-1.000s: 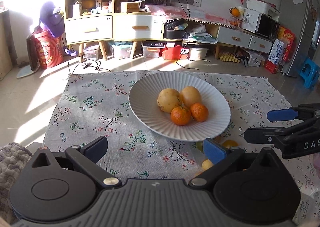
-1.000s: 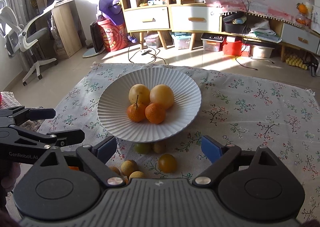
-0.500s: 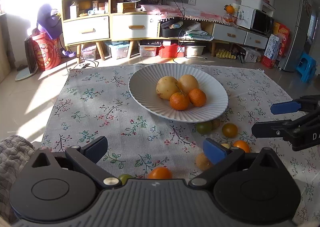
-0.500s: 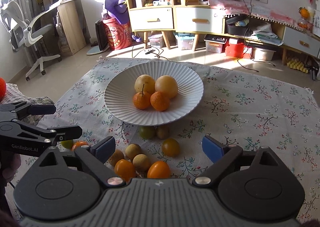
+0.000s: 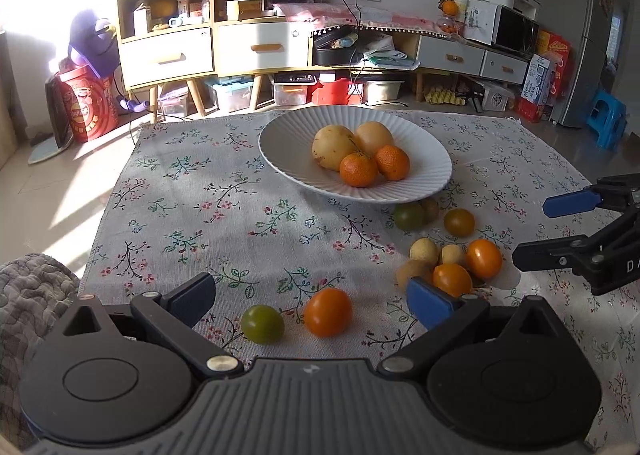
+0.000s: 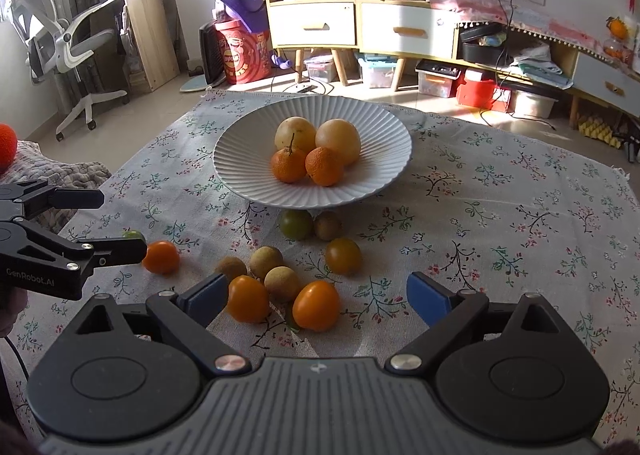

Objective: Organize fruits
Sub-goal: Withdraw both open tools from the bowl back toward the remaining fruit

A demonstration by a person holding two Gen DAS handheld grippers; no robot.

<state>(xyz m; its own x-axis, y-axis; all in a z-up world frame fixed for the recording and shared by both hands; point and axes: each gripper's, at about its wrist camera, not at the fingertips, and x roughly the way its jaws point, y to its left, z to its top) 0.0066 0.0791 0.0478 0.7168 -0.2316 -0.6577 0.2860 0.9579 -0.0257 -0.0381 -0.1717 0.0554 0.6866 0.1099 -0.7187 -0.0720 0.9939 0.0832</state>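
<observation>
A white ribbed plate (image 5: 280, 159) (image 6: 240, 179) holds two pale yellow fruits and two mandarins (image 6: 288, 165). Several small loose fruits lie on the cloth in front of it. My left gripper (image 5: 312, 299) (image 6: 120, 223) hangs open over an orange tomato (image 5: 328, 311) and a green one (image 5: 262, 323), touching neither. My right gripper (image 6: 316, 297) (image 5: 534, 233) has its jaws opening. Two orange tomatoes (image 6: 316, 305) and brown longans (image 6: 280, 283) lie on the cloth between its fingers, and the pads press on none.
A floral cloth (image 6: 500, 215) covers the table. A grey blanket (image 5: 32, 287) lies at its left edge, with a red ball (image 6: 6, 145) on it. Cabinets, storage boxes and an office chair (image 6: 68, 43) stand on the floor beyond.
Both grippers have drawn back from the plate and sunk toward the cloth. The loose fruits in front of the plate have come into view between their fingers.
</observation>
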